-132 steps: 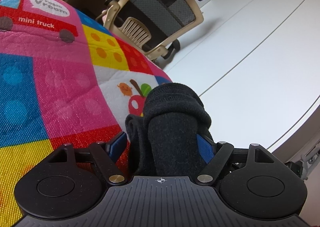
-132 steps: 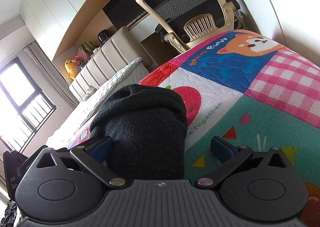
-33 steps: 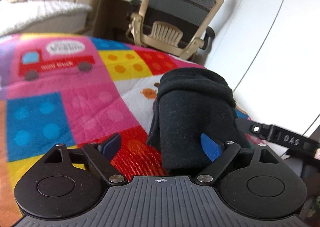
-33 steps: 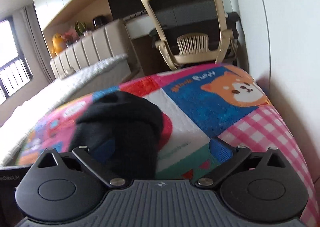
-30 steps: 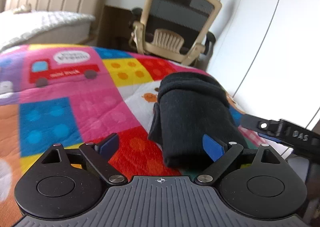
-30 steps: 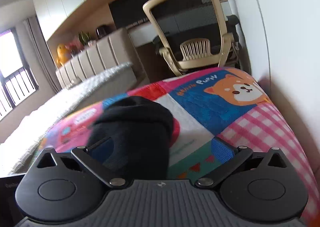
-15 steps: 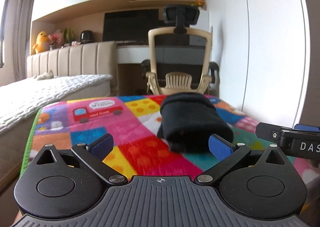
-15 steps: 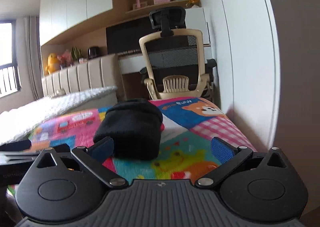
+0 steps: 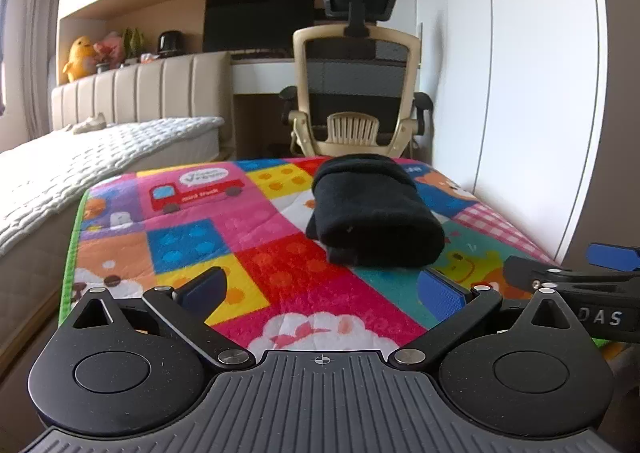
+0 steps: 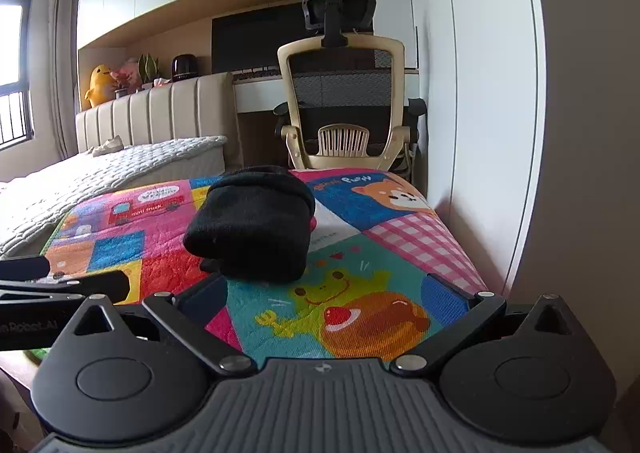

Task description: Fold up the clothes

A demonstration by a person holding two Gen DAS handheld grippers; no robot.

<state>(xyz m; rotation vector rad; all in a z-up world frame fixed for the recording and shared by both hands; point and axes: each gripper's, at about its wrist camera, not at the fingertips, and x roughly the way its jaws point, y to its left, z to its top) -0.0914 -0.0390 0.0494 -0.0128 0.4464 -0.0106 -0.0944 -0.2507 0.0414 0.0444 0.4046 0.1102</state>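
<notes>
A black garment (image 9: 374, 213) lies folded into a thick bundle on the colourful patchwork mat (image 9: 200, 213), right of the mat's middle. It also shows in the right wrist view (image 10: 256, 223), left of centre. My left gripper (image 9: 322, 287) is open and empty, held back from the bundle near the mat's front edge. My right gripper (image 10: 326, 295) is open and empty, also back from the bundle. The right gripper's arm shows at the right edge of the left wrist view (image 9: 572, 285).
A beige mesh office chair (image 9: 356, 81) stands past the mat's far end at a desk. A bed with a white quilt (image 9: 80, 157) lies to the left. A white wardrobe wall (image 9: 520, 93) runs close along the mat's right side.
Both grippers have let go of the black bundle and pulled back and levelled out. The bundle now lies free on the mat, farther from both.
</notes>
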